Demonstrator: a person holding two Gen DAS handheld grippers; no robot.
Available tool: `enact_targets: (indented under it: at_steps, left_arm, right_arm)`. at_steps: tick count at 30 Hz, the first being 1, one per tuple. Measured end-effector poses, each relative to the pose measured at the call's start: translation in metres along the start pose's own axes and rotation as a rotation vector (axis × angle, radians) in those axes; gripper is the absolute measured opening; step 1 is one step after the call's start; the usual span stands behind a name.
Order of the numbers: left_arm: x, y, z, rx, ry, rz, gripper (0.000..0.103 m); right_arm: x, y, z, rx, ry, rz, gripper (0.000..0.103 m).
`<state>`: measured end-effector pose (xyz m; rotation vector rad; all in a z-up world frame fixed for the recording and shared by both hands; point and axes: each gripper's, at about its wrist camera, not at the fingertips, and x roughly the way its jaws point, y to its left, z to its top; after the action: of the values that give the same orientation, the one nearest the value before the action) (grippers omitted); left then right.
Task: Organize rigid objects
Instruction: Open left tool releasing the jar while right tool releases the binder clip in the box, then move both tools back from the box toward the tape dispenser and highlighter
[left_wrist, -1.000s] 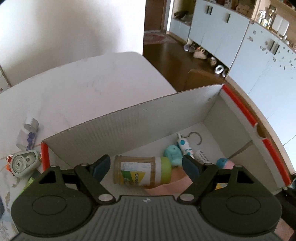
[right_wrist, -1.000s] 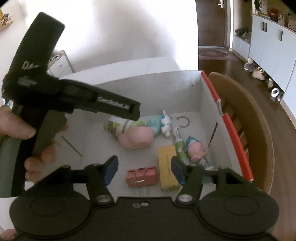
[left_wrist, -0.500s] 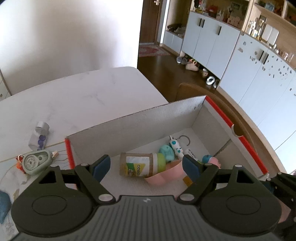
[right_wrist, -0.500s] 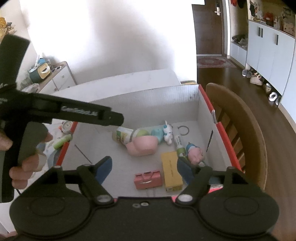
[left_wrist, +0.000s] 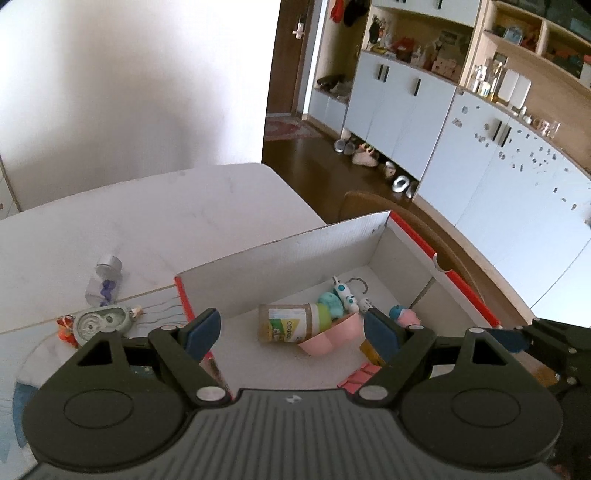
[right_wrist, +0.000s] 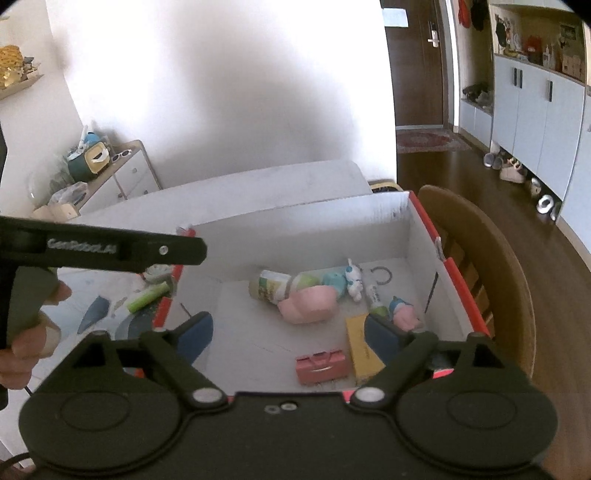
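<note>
Cardboard box (right_wrist: 417, 236) holds bottle (right_wrist: 275, 286), pink bowl (right_wrist: 308, 304), toys.

Wooden chair (right_wrist: 491, 266), pale cabinets (left_wrist: 480, 155), shoes (left_wrist: 365, 157) on floor; closed door (right_wrist: 417, 66)

White box (right_wrist: 314, 236) with red rims. Inside: pink bowl (right_wrist: 308, 305); jar (right_wrist: 271, 286) with a white, green and yellow label and a pale green lid; teal toy (right_wrist: 334, 282); white-and-blue figure (right_wrist: 354, 277); pink figure (right_wrist: 404, 312) with a blue top; yellow carton (right_wrist: 362, 349); pink stapler (right_wrist: 320, 365). White bench (left_wrist: 155, 221). On it: grey-green tape dispenser (left_wrist: 101, 323), clear vial (left_wrist: 103, 280) with purple bits and a silver cap, lime green tube (right_wrist: 147, 296). Black left tongs (left_wrist: 291, 328) with blue pads (left_wrist: 203, 330). Black right tongs (right_wrist: 288, 334), blue pads (right_wrist: 195, 332) likewise. Brown wooden chair (right_wrist: 491, 280) and dark brown floor (right_wrist: 461, 166). Pale blue cabinets (left_wrist: 461, 147).
</note>
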<state>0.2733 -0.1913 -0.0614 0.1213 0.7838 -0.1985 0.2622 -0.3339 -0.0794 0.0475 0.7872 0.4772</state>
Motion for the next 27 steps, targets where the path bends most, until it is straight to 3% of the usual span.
enact_targets:
  at_steps: [13,27]
  left_arm:
    - [-0.044,0.045,-0.022,0.006,-0.032,-0.026,0.087]
    - [-0.079,0.111,-0.051,0.048,-0.048,-0.034,0.087]
  right_arm:
    - [-0.017,0.048,-0.005,0.016,-0.075,0.003,0.102]
    - [-0.005,0.114,-0.011,0.011,-0.116,0.016,0.103]
